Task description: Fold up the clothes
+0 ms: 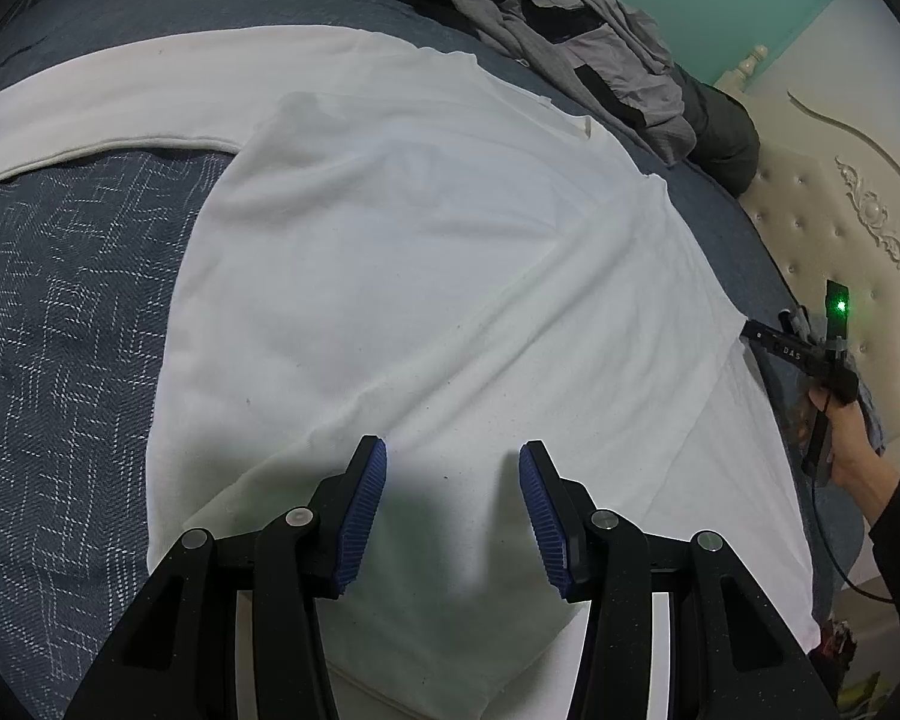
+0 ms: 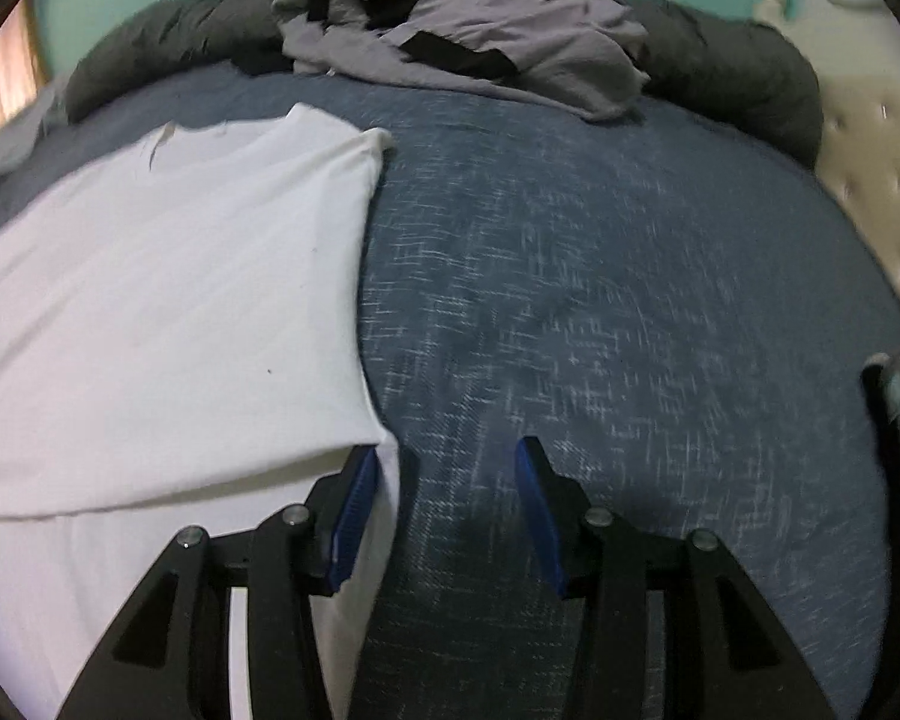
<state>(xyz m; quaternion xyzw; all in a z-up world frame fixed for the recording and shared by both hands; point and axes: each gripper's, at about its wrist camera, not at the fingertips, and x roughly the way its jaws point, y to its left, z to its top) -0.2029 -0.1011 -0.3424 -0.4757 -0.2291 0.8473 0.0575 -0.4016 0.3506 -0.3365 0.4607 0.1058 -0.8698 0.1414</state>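
Observation:
A white shirt (image 1: 426, 276) lies spread flat on the blue patterned bed cover (image 1: 60, 312), with one sleeve stretched out to the left. My left gripper (image 1: 453, 447) hovers open over the shirt's near part, nothing between its blue pads. In the left wrist view a hand holds my right gripper (image 1: 753, 330) at the shirt's right edge. In the right wrist view the right gripper (image 2: 445, 447) is open over the bed cover (image 2: 600, 276). Its left finger (image 2: 354, 498) sits at the edge of the shirt (image 2: 168, 300), and a thin strip of white cloth lies just inside that pad, unpinched.
A crumpled grey garment with black patches (image 2: 480, 36) lies at the far side of the bed on a dark grey duvet (image 2: 750, 78). A cream tufted headboard (image 1: 822, 222) stands at the right. A teal wall is behind.

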